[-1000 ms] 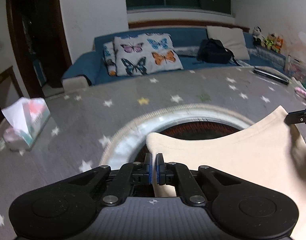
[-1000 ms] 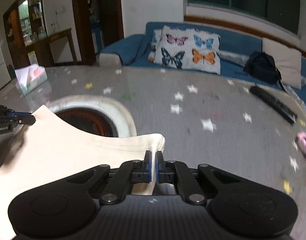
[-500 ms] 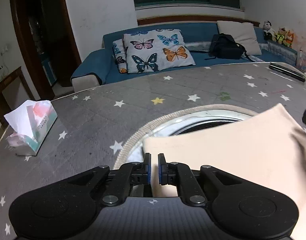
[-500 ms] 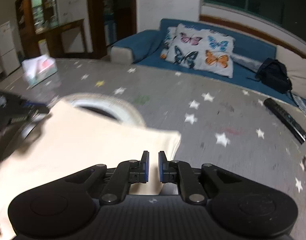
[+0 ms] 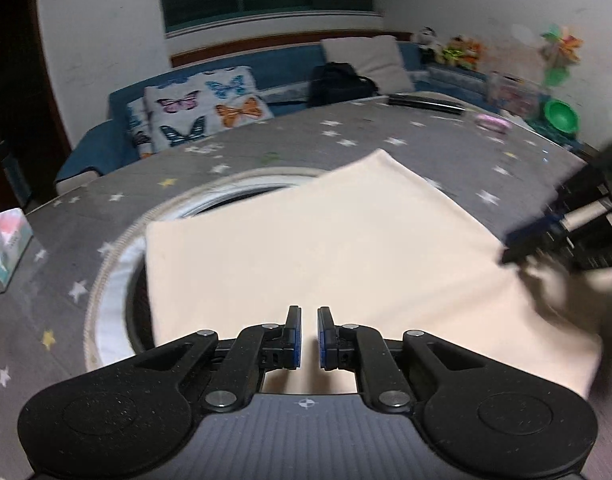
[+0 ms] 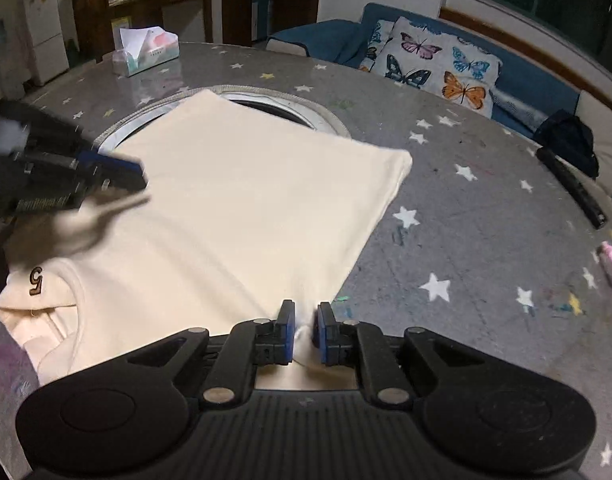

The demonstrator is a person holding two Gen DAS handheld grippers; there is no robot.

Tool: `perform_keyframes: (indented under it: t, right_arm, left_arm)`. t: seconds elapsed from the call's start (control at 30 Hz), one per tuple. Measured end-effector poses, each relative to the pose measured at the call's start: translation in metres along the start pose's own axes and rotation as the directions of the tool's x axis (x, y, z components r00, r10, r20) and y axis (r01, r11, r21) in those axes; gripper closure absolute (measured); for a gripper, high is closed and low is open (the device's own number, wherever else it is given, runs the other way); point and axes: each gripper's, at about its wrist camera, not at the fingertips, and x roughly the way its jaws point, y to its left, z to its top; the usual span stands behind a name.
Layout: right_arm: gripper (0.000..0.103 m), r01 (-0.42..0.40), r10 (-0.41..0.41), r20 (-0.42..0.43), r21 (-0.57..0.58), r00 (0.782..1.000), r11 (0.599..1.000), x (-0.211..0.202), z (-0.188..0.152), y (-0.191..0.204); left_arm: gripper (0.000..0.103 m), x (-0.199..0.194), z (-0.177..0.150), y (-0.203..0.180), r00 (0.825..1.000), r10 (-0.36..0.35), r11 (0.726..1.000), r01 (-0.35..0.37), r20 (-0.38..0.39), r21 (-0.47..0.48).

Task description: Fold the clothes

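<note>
A cream shirt [image 5: 325,248] [image 6: 246,200] lies folded flat on the grey star-patterned table [image 5: 385,140] [image 6: 465,200], partly over the table's round ringed opening [image 5: 118,264]. A brown "5" [image 6: 36,280] shows on its near left part. My left gripper [image 5: 309,312] hovers at the shirt's near edge, jaws slightly apart, nothing pinched. My right gripper [image 6: 302,306] is at the shirt's near right corner, jaws slightly apart, with a small pucker of cloth between the pads, not pressed. Each gripper shows blurred in the other's view: right gripper [image 5: 509,256], left gripper [image 6: 142,176].
A tissue box [image 5: 6,244] [image 6: 146,52] stands at the table's left side. A black remote [image 5: 425,102] [image 6: 573,188] and a pink object [image 5: 493,122] [image 6: 611,264] lie toward the right. Behind the table stands a blue sofa with butterfly pillows [image 5: 202,108] [image 6: 437,64].
Both grippers were shut on the shirt's edge a second ago; both have parted their jaws and let go. The shirt has dropped flat, and both grippers have drawn back over it.
</note>
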Motion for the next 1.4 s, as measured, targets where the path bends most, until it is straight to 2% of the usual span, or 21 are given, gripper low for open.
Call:
perform_keyframes:
  t: [0.13,0.27,0.4,0.53,0.57,0.63,0.8,0.9,1.1,1.13,1.17,1.2,1.3,1.4]
  right_arm:
    - [0.092,-0.007,0.006,0.043,0.025,0.999,1.0,-0.004,0.004,0.003]
    - [0.09,0.004,-0.004,0.02,-0.005,1.0,1.0,0.002,-0.002,0.01]
    - [0.086,-0.007,0.008,0.059,-0.017,0.998,1.0,-0.016,-0.002,0.02]
    - [0.085,-0.09,0.093,0.08,-0.046,0.992,0.995,-0.039,-0.006,0.04]
    - [0.085,-0.113,0.118,0.083,-0.062,0.99,0.992,-0.045,-0.009,0.047]
    - [0.085,-0.148,0.157,0.087,-0.095,0.984,0.984,-0.055,-0.013,0.064]
    - [0.085,-0.241,0.255,0.084,-0.149,0.963,0.959,-0.07,-0.024,0.101]
    - [0.084,-0.24,0.253,0.071,-0.152,0.965,0.959,-0.06,-0.029,0.117]
    - [0.086,-0.177,0.183,0.05,-0.111,0.982,0.978,-0.034,-0.037,0.127]
    - [0.086,-0.166,0.172,0.053,-0.111,0.984,0.98,-0.035,-0.039,0.128]
    - [0.092,-0.155,0.162,0.057,-0.109,0.985,0.982,-0.038,-0.04,0.127]
    - [0.099,-0.145,0.152,0.062,-0.106,0.986,0.984,-0.041,-0.041,0.126]
    - [0.099,-0.14,0.148,0.092,-0.088,0.985,0.986,-0.057,-0.04,0.118]
    - [0.1,-0.169,0.176,0.129,-0.058,0.976,0.984,-0.08,-0.04,0.107]
  left_arm:
    - [0.093,-0.008,-0.013,-0.018,0.999,-0.054,0.998,0.054,0.0,0.032]
    - [0.093,-0.02,-0.028,-0.031,0.996,-0.086,0.994,0.086,-0.005,0.07]
    - [0.093,-0.032,-0.037,-0.032,0.993,-0.116,0.991,0.116,-0.004,0.062]
    - [0.091,-0.05,-0.041,-0.024,0.994,-0.107,0.994,0.107,0.013,0.028]
    - [0.088,-0.056,-0.043,-0.022,0.994,-0.107,0.994,0.106,0.02,0.026]
    - [0.076,-0.069,-0.047,-0.022,0.994,-0.108,0.994,0.106,0.035,0.036]
    - [0.076,-0.088,-0.059,-0.034,0.99,-0.132,0.988,0.128,0.045,0.086]
    - [0.07,-0.086,-0.065,-0.043,0.991,-0.129,0.985,0.123,0.038,0.123]
    - [0.07,-0.071,-0.074,-0.053,0.997,-0.08,0.98,0.074,0.023,0.183]
    - [0.072,-0.069,-0.076,-0.055,0.997,-0.069,0.979,0.064,0.019,0.194]
    - [0.075,-0.068,-0.078,-0.056,0.998,-0.06,0.979,0.055,0.017,0.199]
    - [0.085,-0.069,-0.078,-0.055,0.998,-0.06,0.98,0.054,0.022,0.194]
    - [0.097,-0.08,-0.076,-0.049,0.995,-0.07,0.986,0.059,0.065,0.158]
    - [0.099,-0.099,-0.074,-0.035,0.988,-0.092,0.992,0.081,0.121,0.095]
